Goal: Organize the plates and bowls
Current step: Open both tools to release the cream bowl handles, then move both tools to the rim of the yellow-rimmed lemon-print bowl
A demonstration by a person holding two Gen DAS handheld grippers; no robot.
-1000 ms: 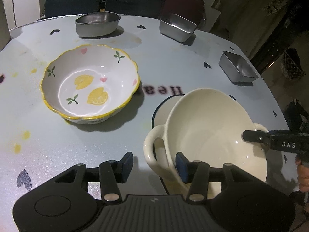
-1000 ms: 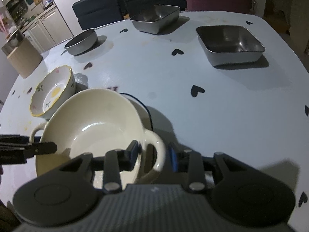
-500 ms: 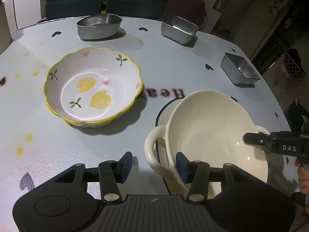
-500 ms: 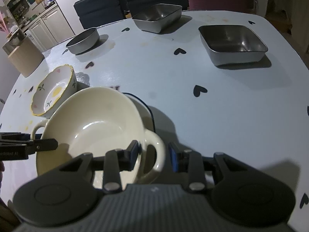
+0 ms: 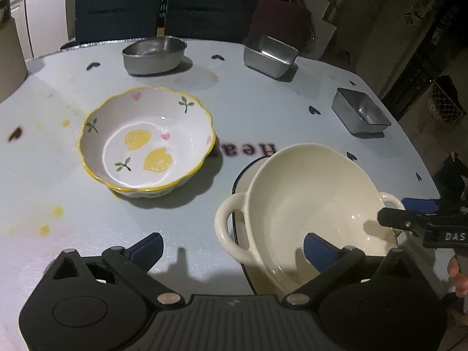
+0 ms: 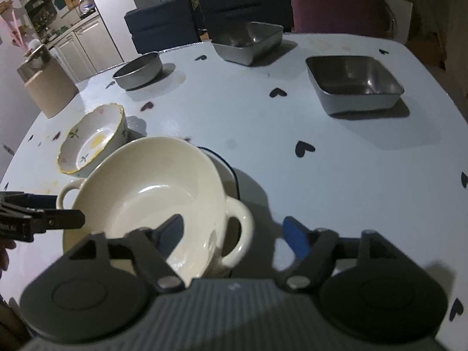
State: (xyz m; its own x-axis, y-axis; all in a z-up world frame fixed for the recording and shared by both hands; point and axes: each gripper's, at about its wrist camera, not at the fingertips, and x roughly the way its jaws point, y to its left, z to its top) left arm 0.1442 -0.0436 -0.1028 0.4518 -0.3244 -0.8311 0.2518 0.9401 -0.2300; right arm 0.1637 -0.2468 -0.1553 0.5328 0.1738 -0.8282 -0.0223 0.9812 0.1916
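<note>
A cream ceramic bowl with two loop handles (image 5: pixel 310 201) sits tilted on a white plate with a dark rim (image 5: pixel 242 172) at the near right of the pale table with black heart marks (image 5: pixel 263 93). To its left, just beside it but apart, stands a scalloped white bowl with a yellow rim and lemon pattern (image 5: pixel 147 144). Along the far edge are a rounded steel bowl (image 5: pixel 153 55) and a rectangular steel tray (image 5: pixel 270 54); a second square steel tray (image 5: pixel 361 114) lies far right, well apart from the cream bowl. Dark chairs (image 5: pixel 163 8) stand beyond the table, and a tan box (image 6: pixel 49 87) sits at its far left corner.

The left hand-held gripper (image 5: pixel 232 250) has its jaws spreading wide, one blue pad left of the bowl's left handle and the other over the bowl's inside, neither pressing on it. The right hand-held gripper (image 6: pixel 234 232) is likewise opening around the right handle (image 6: pixel 237 228), with clear gaps on both sides.

A second ago both grippers stood much narrower around the handles; now the pads are far apart. The cream bowl lies in much the same place, still leaning on the plate.
</note>
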